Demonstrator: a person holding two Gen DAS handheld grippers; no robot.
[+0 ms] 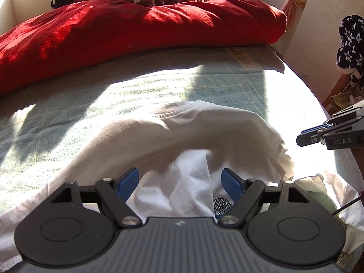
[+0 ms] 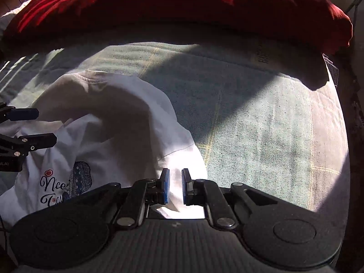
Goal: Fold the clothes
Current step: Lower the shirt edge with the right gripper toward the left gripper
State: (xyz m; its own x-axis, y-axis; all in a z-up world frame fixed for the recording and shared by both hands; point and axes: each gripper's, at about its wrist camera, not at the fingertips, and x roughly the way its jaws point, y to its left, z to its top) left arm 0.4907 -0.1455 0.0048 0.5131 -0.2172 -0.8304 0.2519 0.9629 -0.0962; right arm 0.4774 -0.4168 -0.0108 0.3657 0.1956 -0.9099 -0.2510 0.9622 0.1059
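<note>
Shirt: white T-shirt point(image 1: 173, 136) lies crumpled on the bed, collar end toward the red duvet, part of it folded over itself; the right wrist view shows a printed graphic with "Nice" lettering point(image 2: 68, 186) facing up near the left claw.
Left claw: left claw point(image 1: 179, 182) is spread wide, blue pads point(image 1: 127, 182) well apart, with a raised ridge of white cloth sitting between them; neither pad is visibly pressing the cloth.
Right claw: right claw point(image 2: 175, 186) has its fingers a narrow gap apart, with the shirt's edge in that gap; can't tell whether the pads actually pinch the fabric.
Cross-view: the right claw shows in the left wrist view at the right edge, beside the shirt's far end; the left claw shows at the left edge of the right wrist view, over the shirt.
Bed: pale green checked bedspread point(image 1: 68, 113), strong sunlight and hard shadows across it.
Background: red duvet point(image 1: 136, 29) bunched along the far side of the bed; a person's hands point(image 1: 145, 0) rest on top of it.
Right side: dark star-patterned fabric point(image 1: 350, 43) hangs by the wall.
</note>
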